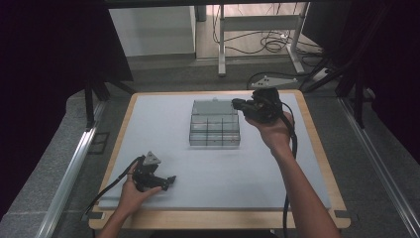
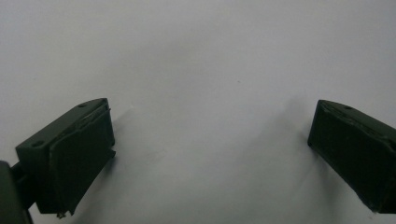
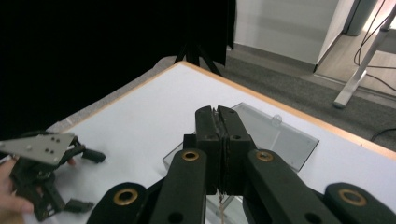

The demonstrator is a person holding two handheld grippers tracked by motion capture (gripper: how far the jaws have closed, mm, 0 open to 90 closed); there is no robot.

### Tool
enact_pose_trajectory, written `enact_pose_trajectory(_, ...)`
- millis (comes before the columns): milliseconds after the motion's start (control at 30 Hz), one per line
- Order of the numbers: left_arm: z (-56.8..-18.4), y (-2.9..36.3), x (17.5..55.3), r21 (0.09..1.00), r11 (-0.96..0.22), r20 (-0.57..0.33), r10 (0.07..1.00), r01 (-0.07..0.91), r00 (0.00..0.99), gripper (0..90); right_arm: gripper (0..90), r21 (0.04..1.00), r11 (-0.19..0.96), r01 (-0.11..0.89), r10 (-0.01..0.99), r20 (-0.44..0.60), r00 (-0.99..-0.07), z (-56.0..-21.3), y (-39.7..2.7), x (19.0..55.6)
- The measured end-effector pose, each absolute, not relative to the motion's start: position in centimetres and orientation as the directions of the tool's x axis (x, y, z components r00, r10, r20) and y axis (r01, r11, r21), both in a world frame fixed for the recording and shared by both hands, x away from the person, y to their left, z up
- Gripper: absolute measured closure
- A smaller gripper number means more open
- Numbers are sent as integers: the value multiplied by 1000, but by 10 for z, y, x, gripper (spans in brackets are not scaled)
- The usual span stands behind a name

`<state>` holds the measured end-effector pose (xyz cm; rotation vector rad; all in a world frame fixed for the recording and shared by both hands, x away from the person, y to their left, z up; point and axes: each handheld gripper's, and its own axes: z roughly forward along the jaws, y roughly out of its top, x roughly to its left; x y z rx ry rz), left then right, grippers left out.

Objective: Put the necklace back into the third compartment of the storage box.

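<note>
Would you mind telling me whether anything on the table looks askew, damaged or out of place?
Nothing stands out. The clear compartment box sits square on the table, lid open at the back, nothing spilled. The right gripper is shut by its far corner; the left gripper rests open on the mat.

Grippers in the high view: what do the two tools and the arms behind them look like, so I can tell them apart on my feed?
Both are black, two-jawed hand tools. The left gripper and right gripper each carry a grey three-cornered plate on top and trail a black cable. Brass-coloured rings sit at the right one's jaw pivots. The forearms are bare, no sleeves in view.
</note>
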<state>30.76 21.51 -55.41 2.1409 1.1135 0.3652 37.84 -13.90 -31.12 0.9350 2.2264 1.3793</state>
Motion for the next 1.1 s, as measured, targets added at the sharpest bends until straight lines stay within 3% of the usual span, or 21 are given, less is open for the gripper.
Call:
enact_pose_trajectory(533,-554,215,308,685,-403,-59,800,607,597,1,872,909,188,371,740,117,-662,-308,-136,408)
enact_pose_trajectory(1100,-554,215,308,688,-399,-60,801,606,595,1,872,899,221,378,784,67,-618,-314,-134,433)
